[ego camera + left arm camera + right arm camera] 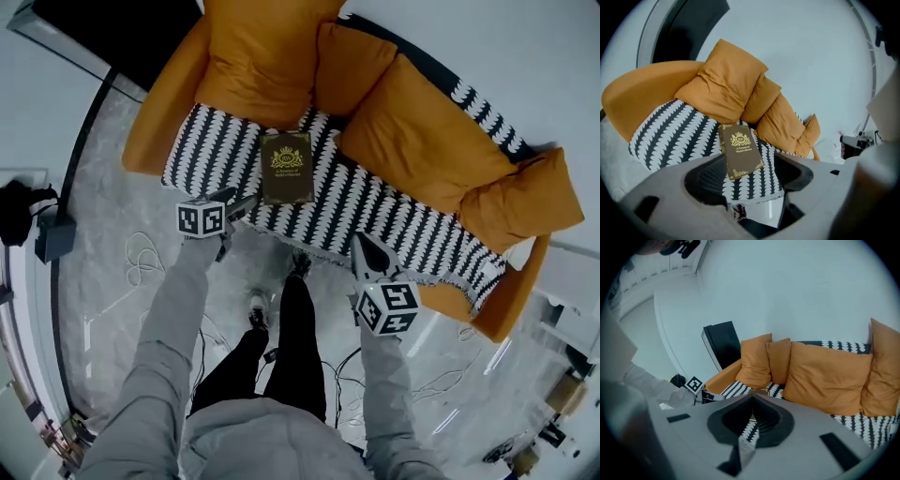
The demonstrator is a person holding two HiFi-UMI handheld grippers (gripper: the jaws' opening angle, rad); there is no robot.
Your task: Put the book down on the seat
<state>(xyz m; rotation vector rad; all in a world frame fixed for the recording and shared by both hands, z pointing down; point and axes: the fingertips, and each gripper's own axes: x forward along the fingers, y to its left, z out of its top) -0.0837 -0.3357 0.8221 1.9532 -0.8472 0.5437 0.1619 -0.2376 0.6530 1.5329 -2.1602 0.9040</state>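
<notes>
Orange cushions (262, 56) sit beyond the left gripper (242, 208); white cables (141, 258) loop on the grey floor (103, 309) to its left.

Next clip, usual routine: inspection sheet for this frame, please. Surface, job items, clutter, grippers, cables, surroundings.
Surface: sofa seat under a black-and-white patterned cover; orange cushions along the back.
Job's things: brown book lies flat on the seat, cover up.
Clutter: nothing seen.
Grippers: left gripper jaws apart, by the book's near corner, not gripping it; right gripper jaws together, empty, over the seat's front edge.
Cables: loose cables on the floor before the sofa.
Surroundings: pale wall; dark panel beside the sofa.
</notes>
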